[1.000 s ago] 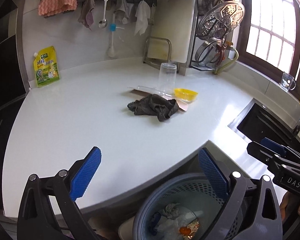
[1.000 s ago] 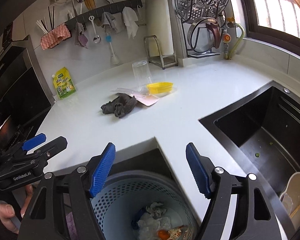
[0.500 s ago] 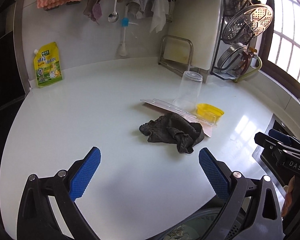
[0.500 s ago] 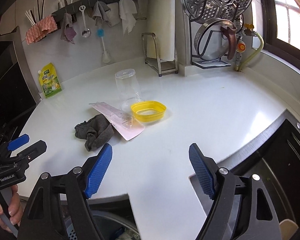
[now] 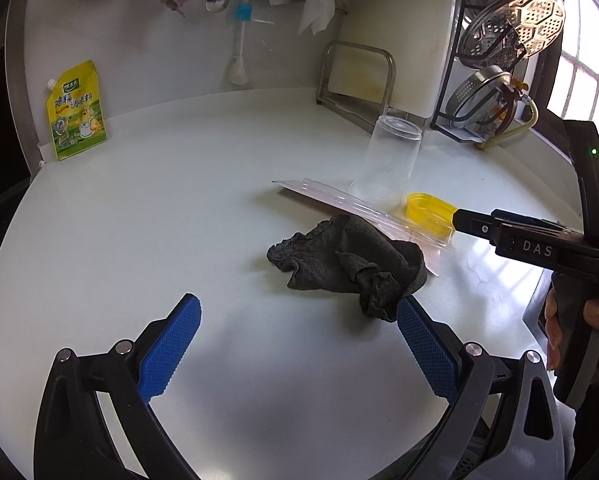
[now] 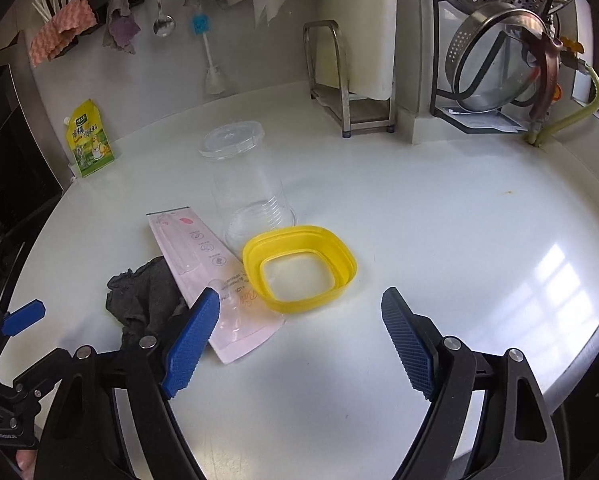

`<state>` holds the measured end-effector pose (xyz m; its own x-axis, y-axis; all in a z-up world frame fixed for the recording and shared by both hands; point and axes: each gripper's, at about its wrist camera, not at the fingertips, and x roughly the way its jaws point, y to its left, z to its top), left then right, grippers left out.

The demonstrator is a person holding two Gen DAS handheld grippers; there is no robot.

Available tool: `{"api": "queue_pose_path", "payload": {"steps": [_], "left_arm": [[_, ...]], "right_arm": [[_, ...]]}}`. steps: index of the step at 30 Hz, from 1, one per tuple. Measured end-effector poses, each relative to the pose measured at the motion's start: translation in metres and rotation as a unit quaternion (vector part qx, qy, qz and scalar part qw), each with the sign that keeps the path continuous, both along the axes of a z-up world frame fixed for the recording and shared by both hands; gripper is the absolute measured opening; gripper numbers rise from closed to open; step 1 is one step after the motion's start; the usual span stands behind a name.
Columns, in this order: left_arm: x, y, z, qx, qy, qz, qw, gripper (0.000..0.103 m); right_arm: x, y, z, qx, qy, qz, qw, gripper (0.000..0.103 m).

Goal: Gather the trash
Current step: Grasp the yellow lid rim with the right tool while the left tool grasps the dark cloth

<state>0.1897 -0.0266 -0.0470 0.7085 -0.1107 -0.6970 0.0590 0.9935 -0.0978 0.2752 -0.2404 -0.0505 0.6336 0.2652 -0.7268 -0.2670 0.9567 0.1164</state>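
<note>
The table point(image 6: 439, 208) is glossy white. On it lie a dark grey cloth point(image 5: 351, 264), a pale pink packet point(image 6: 215, 276) with printed marks, a clear cup point(image 6: 247, 184) and a yellow ring-shaped lid point(image 6: 299, 268). Blue cross-hatched fingers point(image 6: 191, 344).

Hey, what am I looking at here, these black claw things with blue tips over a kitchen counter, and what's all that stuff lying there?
Those are two hand-held grippers, not a robot; a person squeezes one in each hand. Each picture comes from a fisheye camera on one gripper, looking along its fingers. The left gripper and the right gripper are both open and hold nothing; the right one's fingers have just been opening. On the white counter lie a dark grey rag, a flat pink package, a yellow plastic lid ring and a clear plastic cup standing upside down. A yellow seasoning pouch leans against the wall.
</note>
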Motion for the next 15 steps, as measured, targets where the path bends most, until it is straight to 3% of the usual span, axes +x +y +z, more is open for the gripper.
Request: {"api": "queue_pose_path", "payload": {"steps": [4,15], "left_arm": [[0.006,0.0,-0.002,-0.001,0.004,0.0,1.0,0.096],[0.014,-0.003,-0.007,0.0,0.005,-0.001,1.0,0.096]], "right_arm": [[0.022,-0.001,-0.006,0.011,0.037,0.023,0.999,0.081],[0.043,0.012,-0.011,-0.005,0.05,0.055,0.997,0.081]]}}
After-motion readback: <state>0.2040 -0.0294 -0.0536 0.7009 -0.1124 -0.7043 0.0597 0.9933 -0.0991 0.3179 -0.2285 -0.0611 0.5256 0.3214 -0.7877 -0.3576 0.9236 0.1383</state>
